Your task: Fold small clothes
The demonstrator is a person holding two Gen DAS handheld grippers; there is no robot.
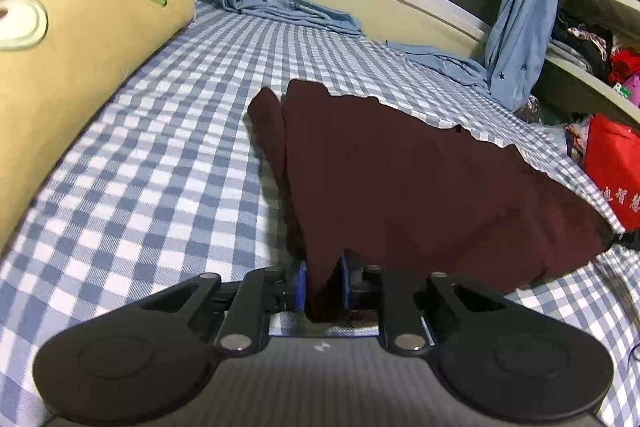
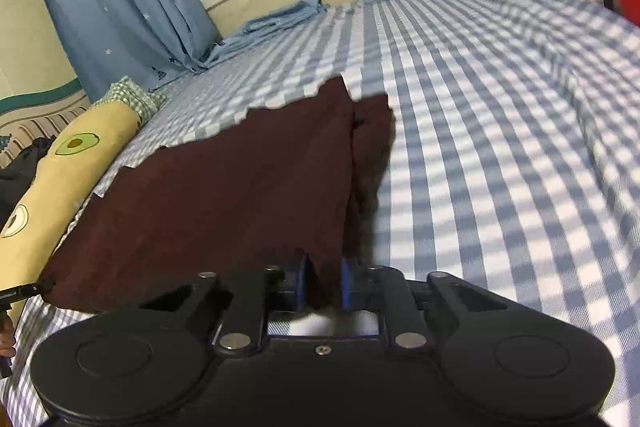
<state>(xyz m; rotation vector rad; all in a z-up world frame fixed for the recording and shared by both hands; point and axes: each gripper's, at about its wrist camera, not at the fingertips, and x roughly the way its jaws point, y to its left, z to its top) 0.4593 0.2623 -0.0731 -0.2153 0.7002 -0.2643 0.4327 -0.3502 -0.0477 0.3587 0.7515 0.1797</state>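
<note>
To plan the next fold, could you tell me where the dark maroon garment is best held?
At its near hem corners, approached from the near side: the dark maroon garment lies flat on the checked sheet, and the left tool and right tool already pinch those corners.

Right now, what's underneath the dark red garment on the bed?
The blue-and-white checked bedsheet runs under the dark red garment on every visible side. Both the left gripper and right gripper pinch its near edge. Anything beneath the cloth itself is covered.
</note>
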